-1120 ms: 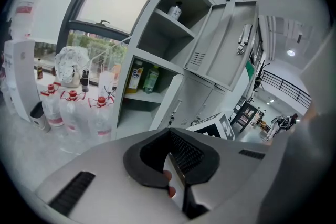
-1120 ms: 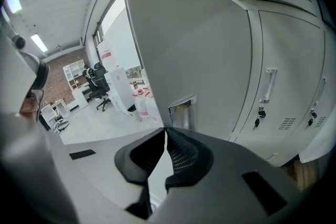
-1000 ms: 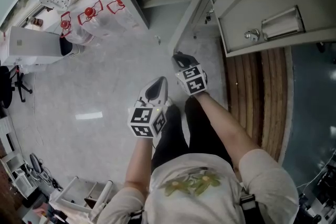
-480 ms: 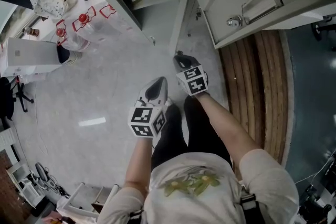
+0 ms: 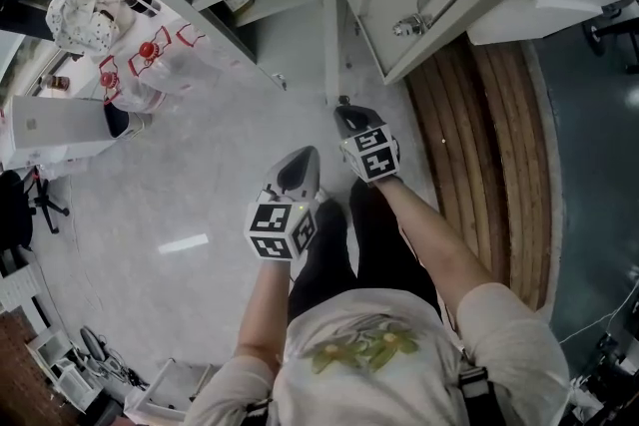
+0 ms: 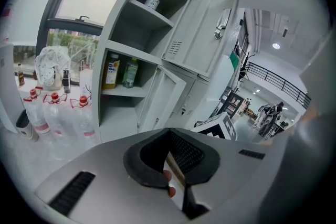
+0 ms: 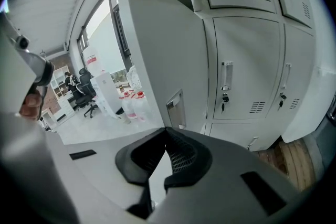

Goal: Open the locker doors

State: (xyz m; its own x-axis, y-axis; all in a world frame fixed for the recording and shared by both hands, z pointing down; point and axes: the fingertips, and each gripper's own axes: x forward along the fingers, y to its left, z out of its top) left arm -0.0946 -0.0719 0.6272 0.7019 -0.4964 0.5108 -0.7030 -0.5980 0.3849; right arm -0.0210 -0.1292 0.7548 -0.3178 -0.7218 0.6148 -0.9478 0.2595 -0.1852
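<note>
- Grey steel, the shut locker doors (image 7: 245, 60) stand ahead and to the right of the right tool (image 7: 167, 134), beyond the open door (image 7: 168, 55); their handles (image 7: 226, 76) run upright.
- The right tool is nearer them, its jaws pressed together and empty.
- The left tool (image 6: 169, 136), likewise closed on nothing, faces the open lockers (image 6: 131, 55).

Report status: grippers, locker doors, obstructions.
Left gripper, right gripper shut, empty. Upper door, lower door open; next door closed. Water bottles beside lockers, not blocking.
</note>
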